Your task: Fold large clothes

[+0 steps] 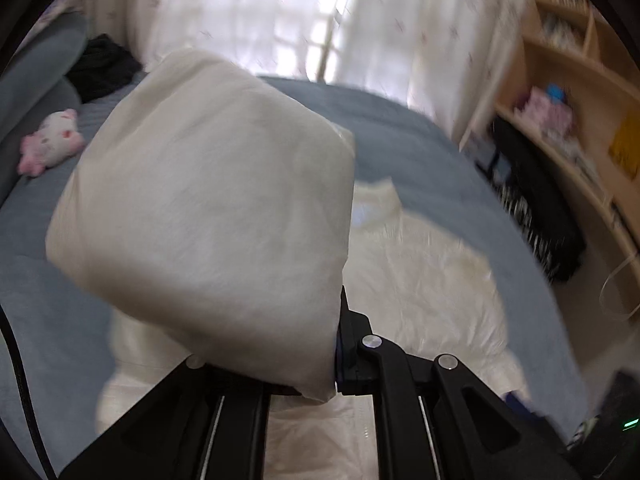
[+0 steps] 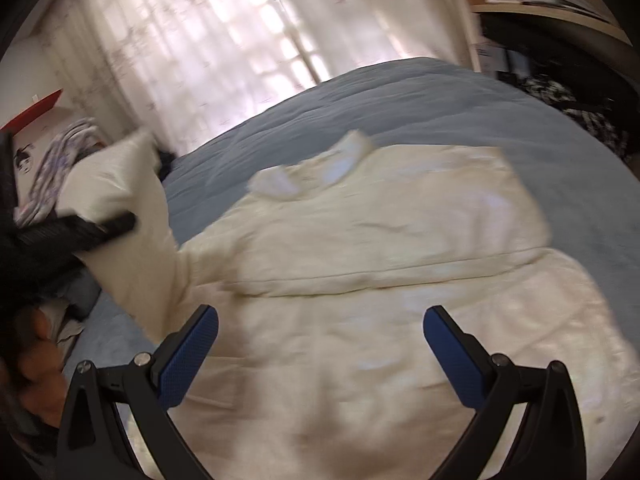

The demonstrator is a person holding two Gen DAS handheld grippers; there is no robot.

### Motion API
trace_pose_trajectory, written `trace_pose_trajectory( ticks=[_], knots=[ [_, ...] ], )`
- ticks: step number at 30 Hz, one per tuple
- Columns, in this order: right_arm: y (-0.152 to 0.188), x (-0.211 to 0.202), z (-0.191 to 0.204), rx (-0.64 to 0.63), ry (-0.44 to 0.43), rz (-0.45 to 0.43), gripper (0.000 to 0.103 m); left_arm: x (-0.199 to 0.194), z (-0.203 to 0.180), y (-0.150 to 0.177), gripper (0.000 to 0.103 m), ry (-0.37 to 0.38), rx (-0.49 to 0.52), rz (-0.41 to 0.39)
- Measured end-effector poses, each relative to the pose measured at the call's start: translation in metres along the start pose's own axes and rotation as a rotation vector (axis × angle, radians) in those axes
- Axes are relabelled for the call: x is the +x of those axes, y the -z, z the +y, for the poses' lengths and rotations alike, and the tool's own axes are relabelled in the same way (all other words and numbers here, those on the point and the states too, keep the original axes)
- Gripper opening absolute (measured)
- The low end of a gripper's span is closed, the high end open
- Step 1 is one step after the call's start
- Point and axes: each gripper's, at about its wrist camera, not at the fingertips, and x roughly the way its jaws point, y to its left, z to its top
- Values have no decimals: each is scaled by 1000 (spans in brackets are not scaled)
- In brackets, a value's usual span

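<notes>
A large cream garment (image 2: 360, 280) lies spread on the blue bed (image 2: 440, 100), its collar (image 2: 344, 160) toward the window. My left gripper (image 1: 320, 368) is shut on one cream sleeve (image 1: 208, 208) and holds it lifted above the bed; the sleeve drapes over the fingers and hides them. In the right wrist view the left gripper (image 2: 116, 220) shows at the far left with the raised sleeve (image 2: 132, 216). My right gripper (image 2: 320, 344) is open and empty, its blue pads (image 2: 188, 356) just above the garment's lower body. The garment body also shows in the left wrist view (image 1: 420, 300).
A pink and white plush toy (image 1: 52, 140) and a dark garment (image 1: 104, 66) lie at the bed's far left. Wooden shelves (image 1: 580, 100) with a dark bag (image 1: 536, 208) stand to the right. Curtains (image 2: 200, 40) hang behind the bed.
</notes>
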Motion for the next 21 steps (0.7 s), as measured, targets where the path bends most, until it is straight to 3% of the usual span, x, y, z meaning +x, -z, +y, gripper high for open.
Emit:
trace_pose_trajectory(
  ticks=[4, 6, 12, 21],
  knots=[
    [-2, -2, -46, 63, 51, 7, 103, 60, -16, 31, 35, 33, -3, 154],
    [-3, -1, -64, 100, 50, 21, 103, 75, -14, 46, 59, 46, -32, 208],
    [-3, 3, -84, 145, 36, 35, 103, 61, -9, 57, 63, 79, -41, 211],
    [-12, 4, -50, 72, -33, 49, 103, -4, 6, 40, 73, 93, -38, 127]
  ],
)
